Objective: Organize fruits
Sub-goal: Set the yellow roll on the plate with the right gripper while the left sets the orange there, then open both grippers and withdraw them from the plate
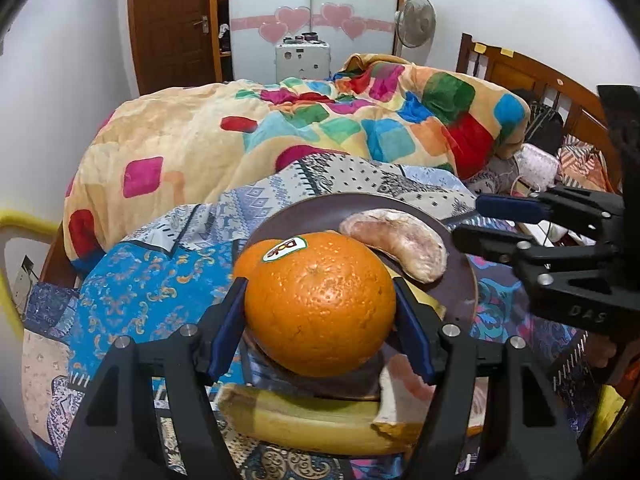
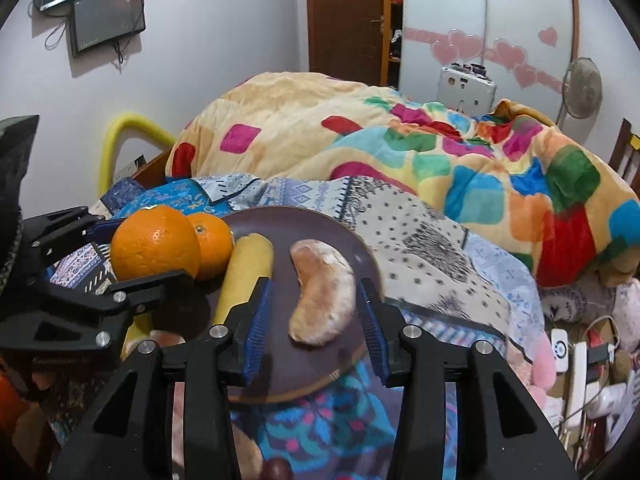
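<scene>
Bedside plate (image 1: 320,208): left tool (image 1: 320,308) clamps orange (image 1: 320,304).

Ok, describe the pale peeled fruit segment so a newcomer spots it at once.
Find the round dark brown plate on the patterned bedspread. On it, right of the yellow banana, lies a curved beige-pink pomelo segment. Between the open right gripper fingers, it alone is skinless and crescent-shaped.

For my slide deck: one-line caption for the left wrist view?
Left gripper clamps an orange over a brown plate holding a pomelo segment; a banana lies below.
</scene>
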Available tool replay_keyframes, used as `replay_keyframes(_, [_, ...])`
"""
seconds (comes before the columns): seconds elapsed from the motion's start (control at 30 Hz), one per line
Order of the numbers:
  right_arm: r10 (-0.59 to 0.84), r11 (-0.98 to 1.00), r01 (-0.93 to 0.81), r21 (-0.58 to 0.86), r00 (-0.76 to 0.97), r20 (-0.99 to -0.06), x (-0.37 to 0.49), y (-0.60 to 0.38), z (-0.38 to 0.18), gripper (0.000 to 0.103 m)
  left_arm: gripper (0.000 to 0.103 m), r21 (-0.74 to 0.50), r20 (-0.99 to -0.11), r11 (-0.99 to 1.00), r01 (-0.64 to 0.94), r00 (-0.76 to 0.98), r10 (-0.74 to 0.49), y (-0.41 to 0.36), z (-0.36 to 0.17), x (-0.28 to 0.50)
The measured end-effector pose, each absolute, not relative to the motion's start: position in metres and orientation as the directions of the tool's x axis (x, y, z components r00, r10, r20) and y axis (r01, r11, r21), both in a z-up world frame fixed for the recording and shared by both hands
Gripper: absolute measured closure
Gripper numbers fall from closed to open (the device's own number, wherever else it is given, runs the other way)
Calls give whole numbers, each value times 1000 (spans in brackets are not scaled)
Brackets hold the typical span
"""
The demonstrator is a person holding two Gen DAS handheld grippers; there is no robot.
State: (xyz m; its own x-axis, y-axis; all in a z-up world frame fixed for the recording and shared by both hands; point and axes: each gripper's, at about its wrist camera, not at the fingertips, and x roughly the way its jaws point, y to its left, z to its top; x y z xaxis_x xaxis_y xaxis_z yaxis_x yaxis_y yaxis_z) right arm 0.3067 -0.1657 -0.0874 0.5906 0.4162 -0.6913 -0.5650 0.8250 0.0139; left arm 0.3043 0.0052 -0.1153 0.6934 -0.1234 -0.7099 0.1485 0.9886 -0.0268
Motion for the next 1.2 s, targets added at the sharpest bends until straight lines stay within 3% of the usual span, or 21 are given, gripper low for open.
replay_keyframes(0.4, [412,836,-549,23,600,-686,294,-197,-92,63,34,39,-741,983,177,666,-90,-19,-127,305])
replay_keyframes(0.77, [439,822,-567,50,576,-689,274,-202,-93,63,22,5,-716,990,141,692,-96,-9,-103,287])
replay_keyframes(0.9, [465,810,-583,65,570,-677,261,-201,-89,51,21,22,-713,991,131,697,-76,-4,-96,268])
replay_keyframes(1.2, [511,761,-645,64,537,-671,224,-180,-91,41,18,29,-730,995,91,683,-41,19,-100,221])
